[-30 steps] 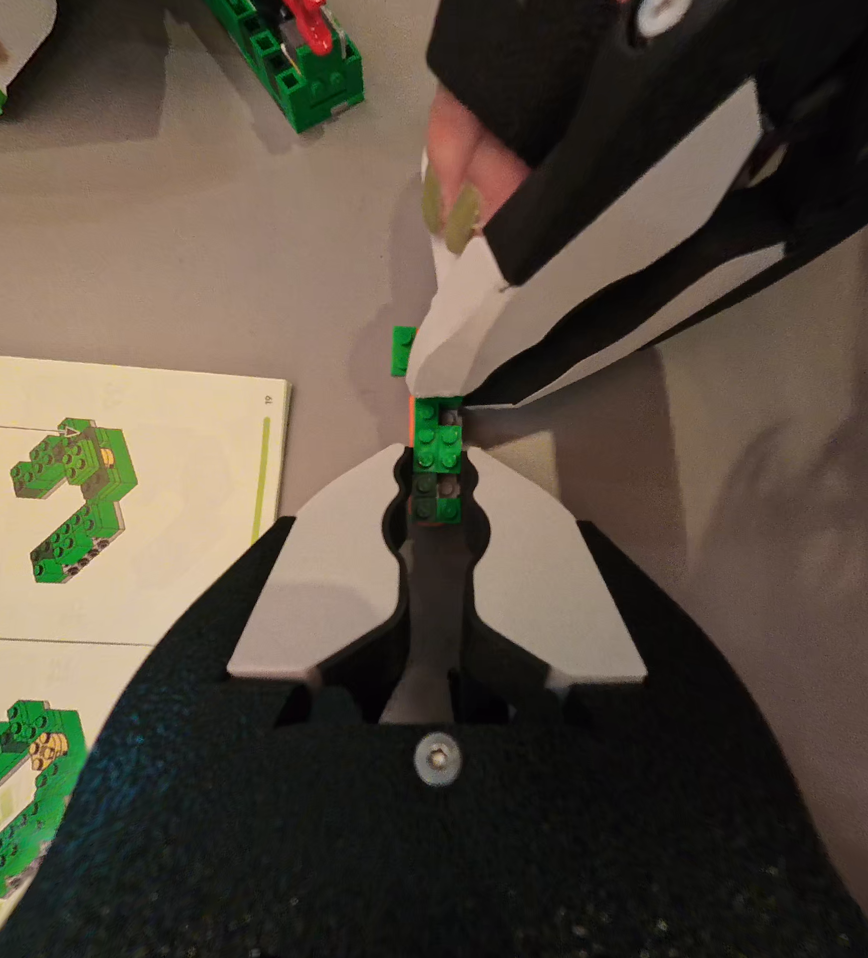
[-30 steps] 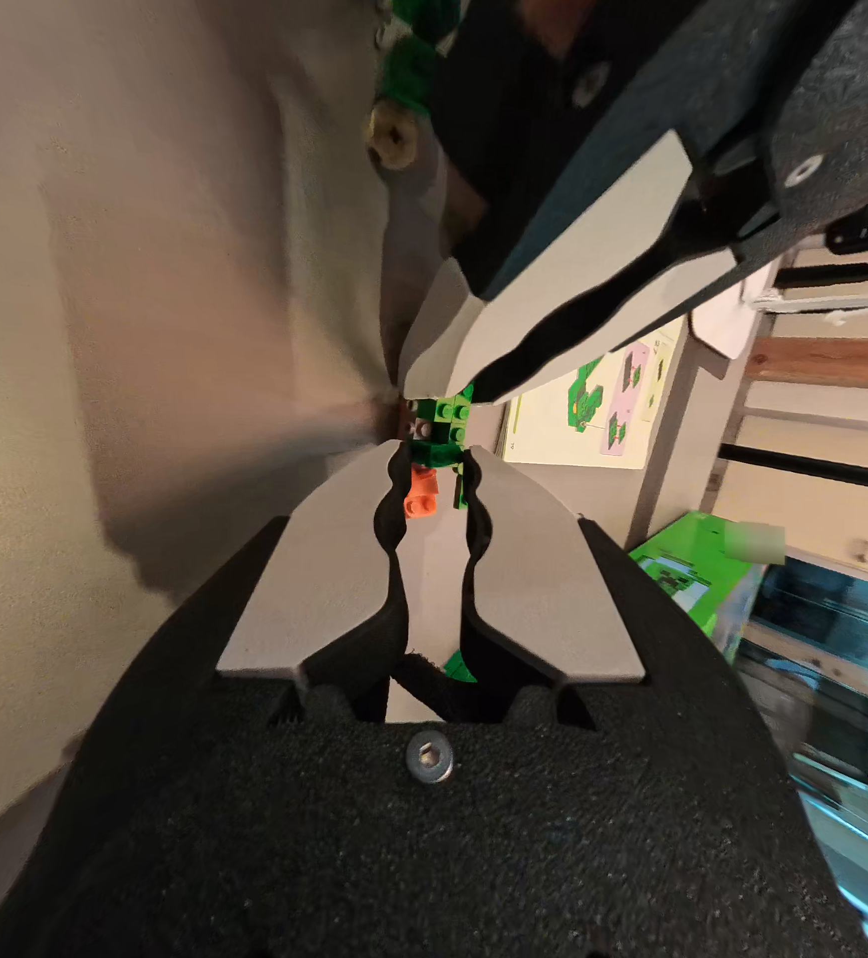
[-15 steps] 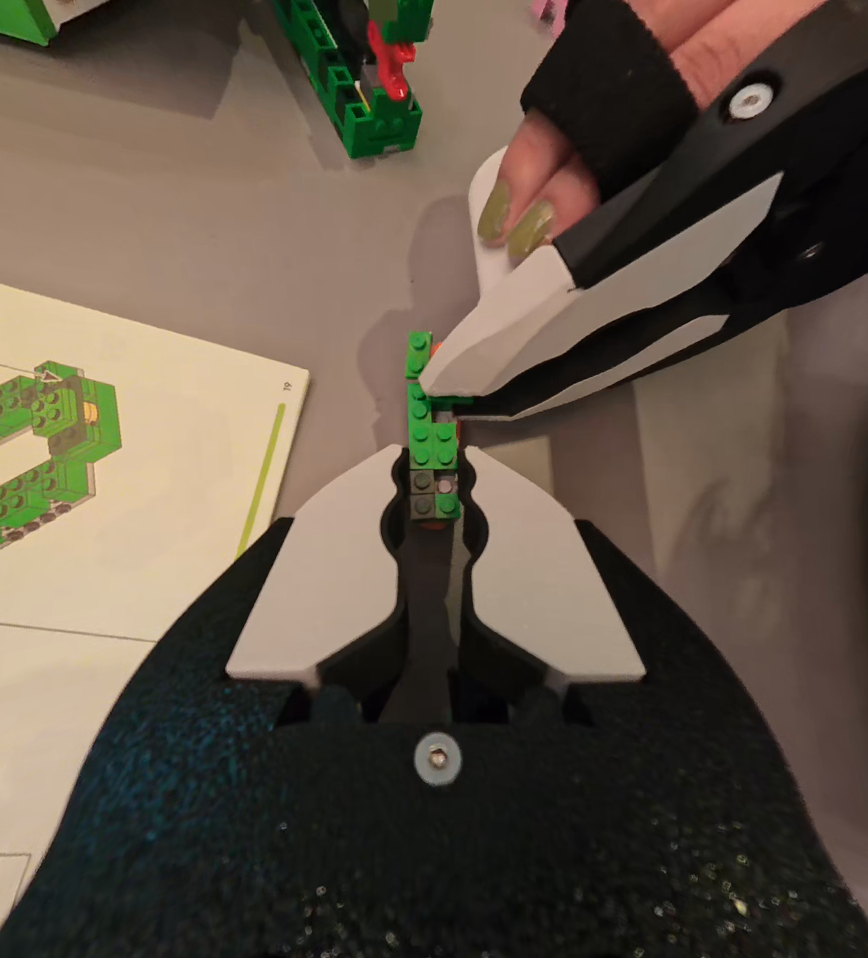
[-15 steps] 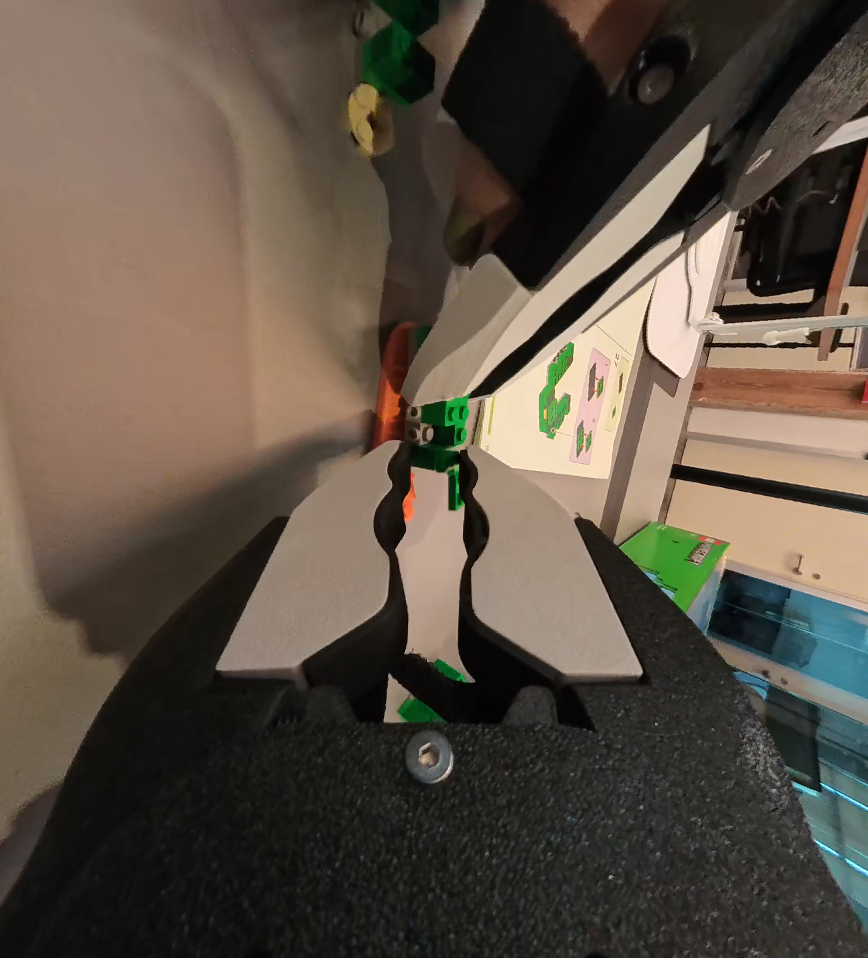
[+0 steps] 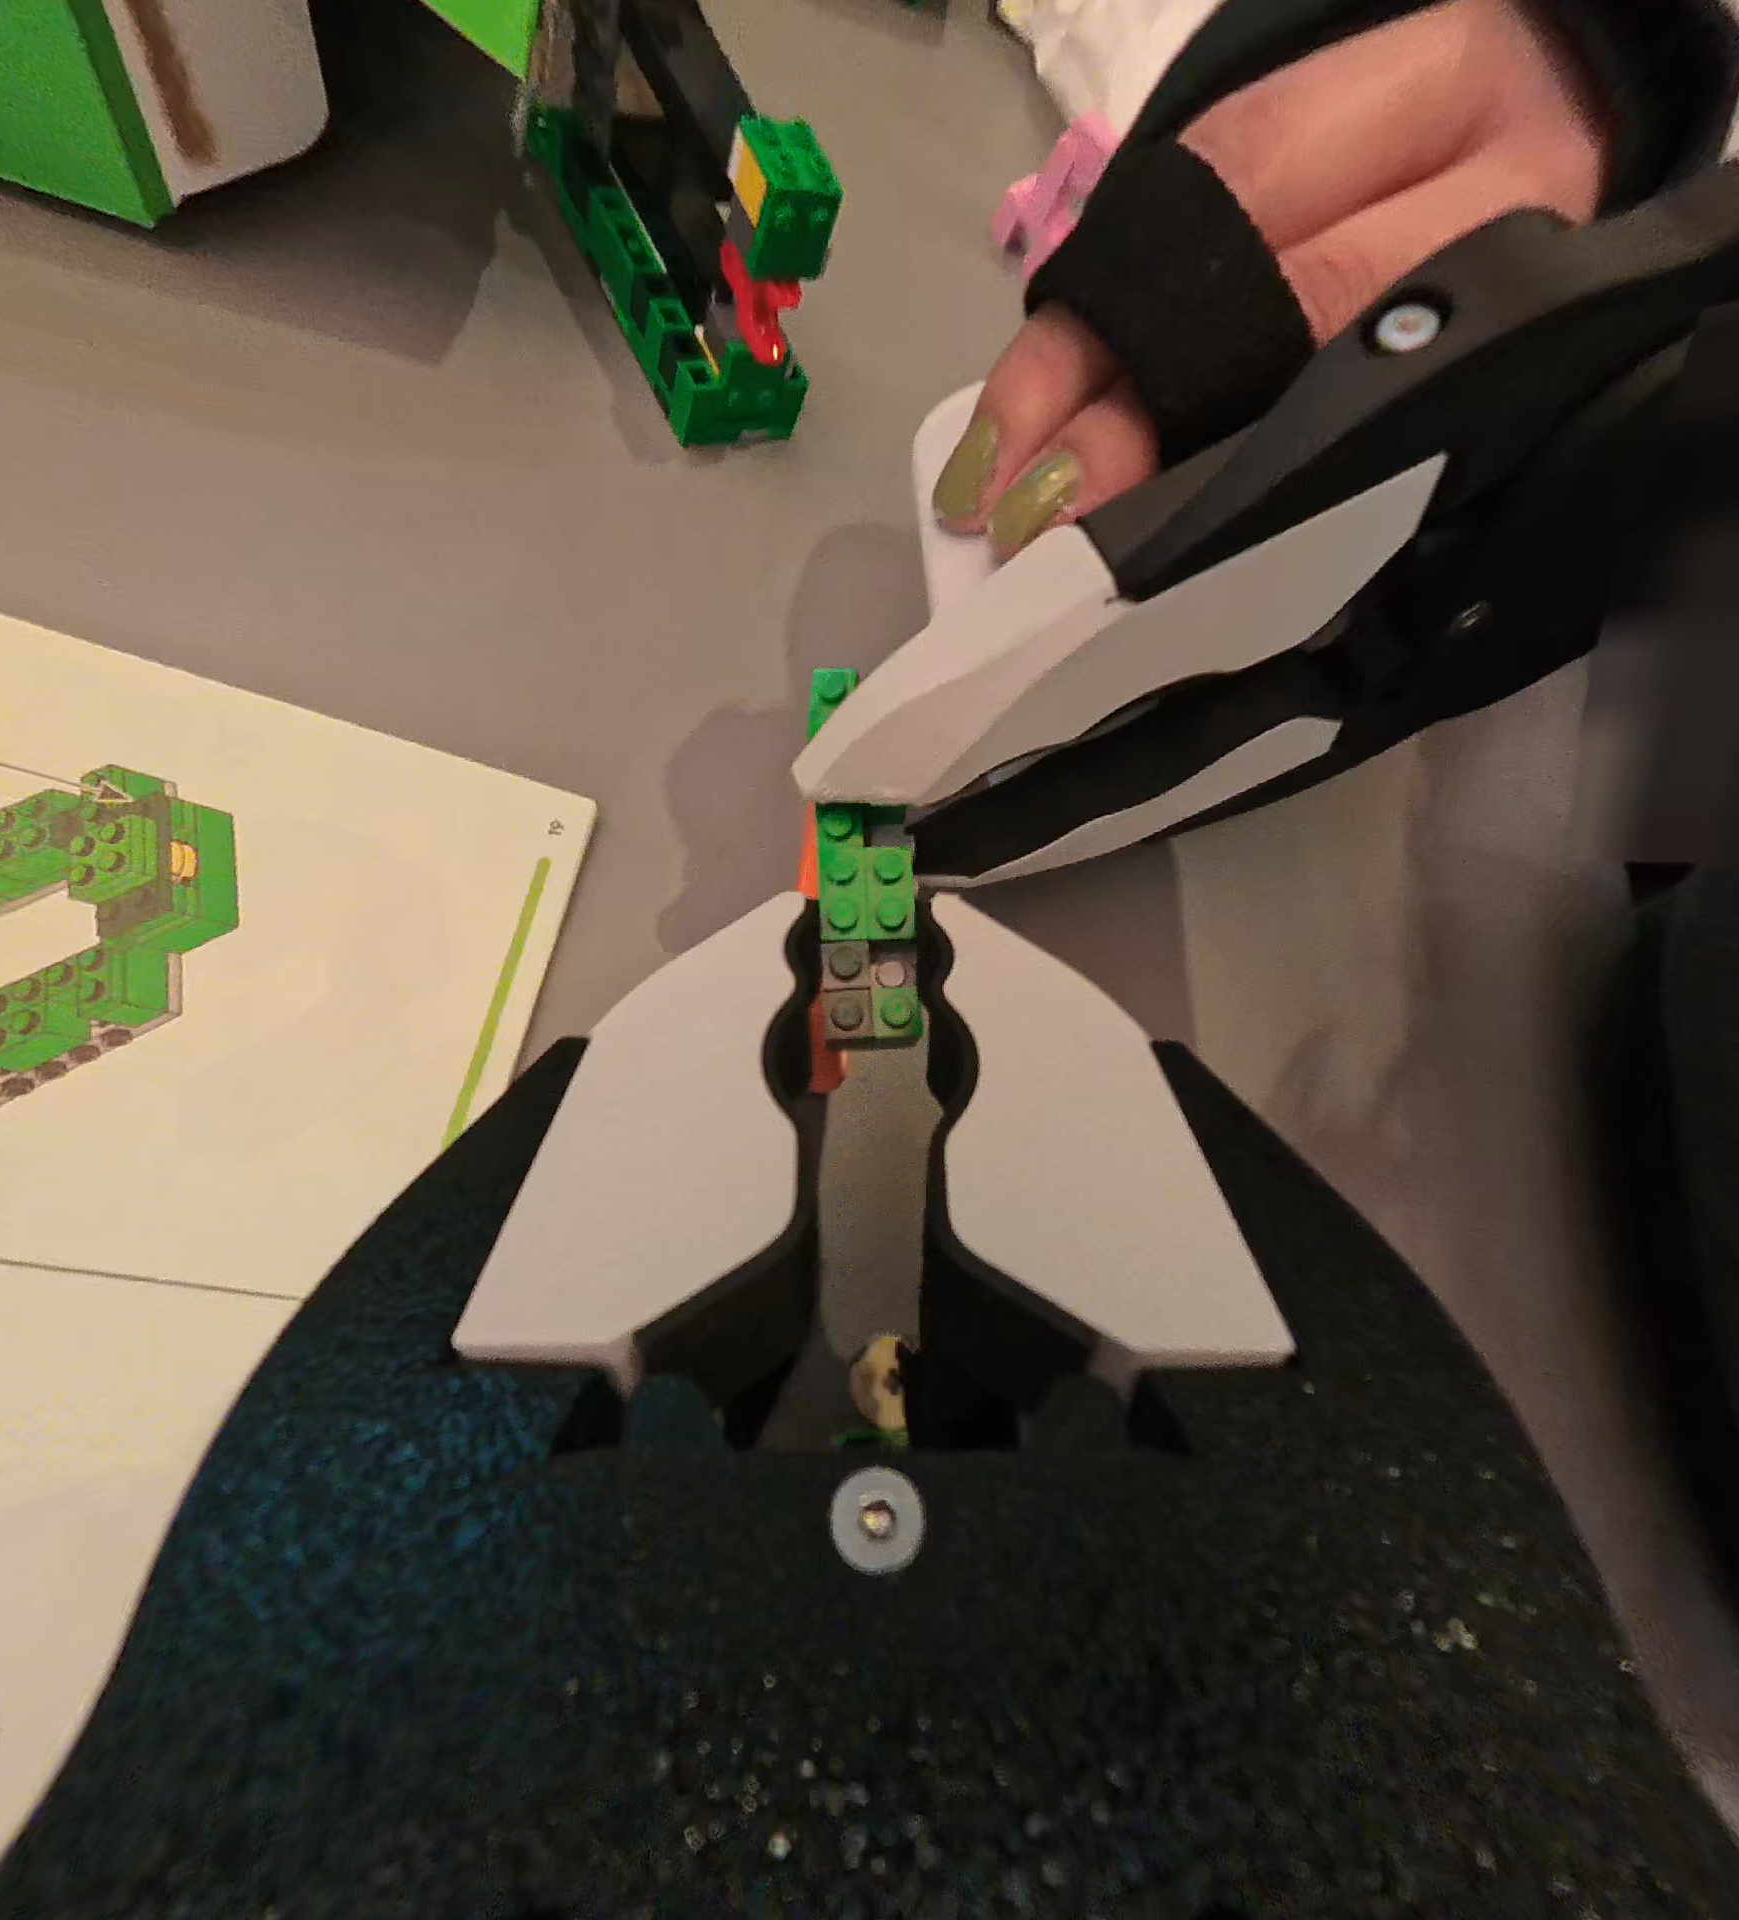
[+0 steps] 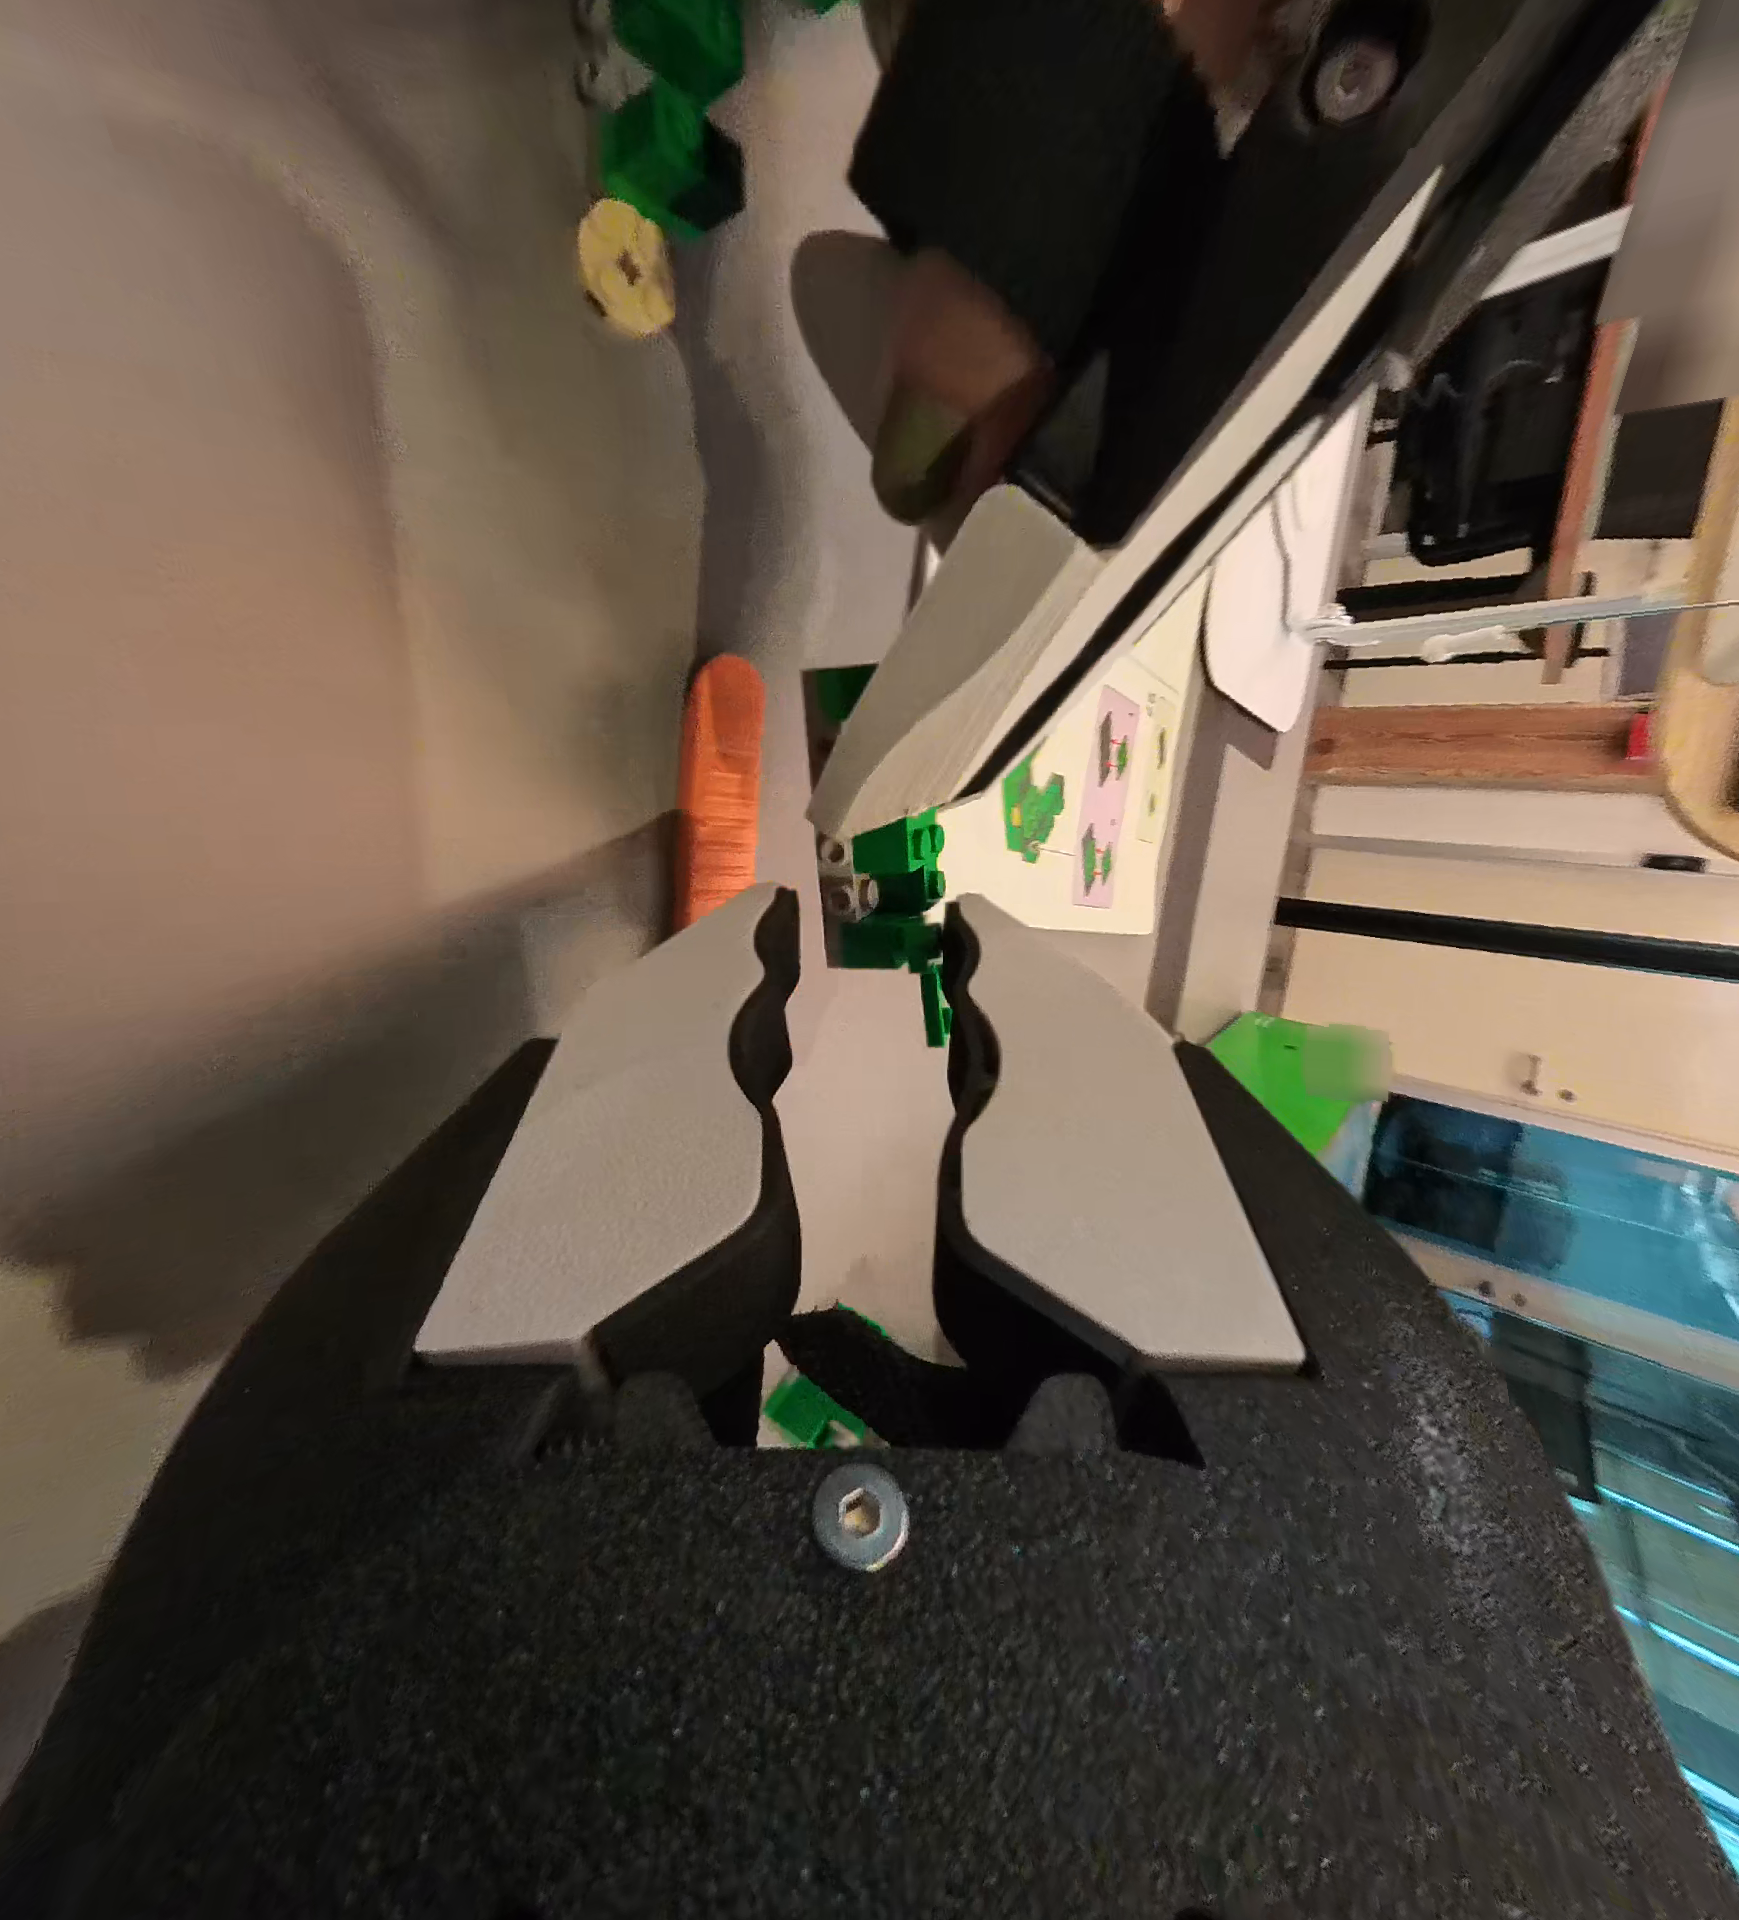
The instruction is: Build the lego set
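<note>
A small green and grey lego assembly [image 5: 867, 914] is held between both grippers above the grey table [image 5: 325, 499]. My left gripper [image 5: 867, 935] is shut on its near end, with an orange part [image 5: 825, 1060] showing at its left side. My right gripper [image 5: 860, 821] comes in from the upper right, held by a hand [image 5: 1031, 468], and closes on the far end. In the right wrist view the assembly [image 6: 891, 914] sits between my right gripper's [image 6: 870, 914] fingertips. The left gripper [image 6: 844, 810] meets it from above.
An open instruction booklet [image 5: 221, 1039] lies to the left. A part-built green and black model [image 5: 678, 270], a green box [image 5: 23, 104] and a pink piece [image 5: 1052, 197] stand at the back. The right wrist view shows an orange piece [image 6: 725, 790], a tan round piece [image 6: 626, 265] and green bricks [image 6: 667, 156].
Both grippers stay on the assembly. The left view has moved toward the back of the table, so the model and box show more and the booklet sits farther left.
</note>
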The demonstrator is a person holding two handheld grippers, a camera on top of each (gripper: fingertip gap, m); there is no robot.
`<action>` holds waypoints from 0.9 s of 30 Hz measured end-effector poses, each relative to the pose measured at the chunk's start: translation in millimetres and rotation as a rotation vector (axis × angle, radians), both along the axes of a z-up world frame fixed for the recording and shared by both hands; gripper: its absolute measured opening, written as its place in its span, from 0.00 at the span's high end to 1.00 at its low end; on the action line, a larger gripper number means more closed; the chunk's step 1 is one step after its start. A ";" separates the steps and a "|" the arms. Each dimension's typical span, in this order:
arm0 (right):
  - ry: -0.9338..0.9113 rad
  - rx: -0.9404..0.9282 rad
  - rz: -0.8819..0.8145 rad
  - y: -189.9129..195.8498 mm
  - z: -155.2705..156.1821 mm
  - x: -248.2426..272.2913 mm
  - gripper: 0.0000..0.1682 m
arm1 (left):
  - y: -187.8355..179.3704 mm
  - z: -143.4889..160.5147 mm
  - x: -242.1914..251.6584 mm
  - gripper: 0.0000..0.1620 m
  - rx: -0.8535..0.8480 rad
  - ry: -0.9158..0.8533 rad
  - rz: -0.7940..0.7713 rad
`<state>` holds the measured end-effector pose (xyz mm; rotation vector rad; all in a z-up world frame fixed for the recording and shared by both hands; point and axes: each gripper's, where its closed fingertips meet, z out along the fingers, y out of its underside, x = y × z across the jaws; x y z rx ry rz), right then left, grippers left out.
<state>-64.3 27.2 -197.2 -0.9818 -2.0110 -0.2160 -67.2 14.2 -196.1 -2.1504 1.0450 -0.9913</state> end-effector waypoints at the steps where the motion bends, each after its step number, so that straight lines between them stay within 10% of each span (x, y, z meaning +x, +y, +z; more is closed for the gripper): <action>1: 0.013 0.019 -0.002 0.7 3.3 -0.8 0.85 | 0.0 3.3 0.0 0.90 -0.012 -0.023 0.008; 27: 0.223 0.173 0.046 -0.7 42.1 -10.0 0.87 | -11.3 42.1 2.4 0.90 -0.063 -0.157 0.009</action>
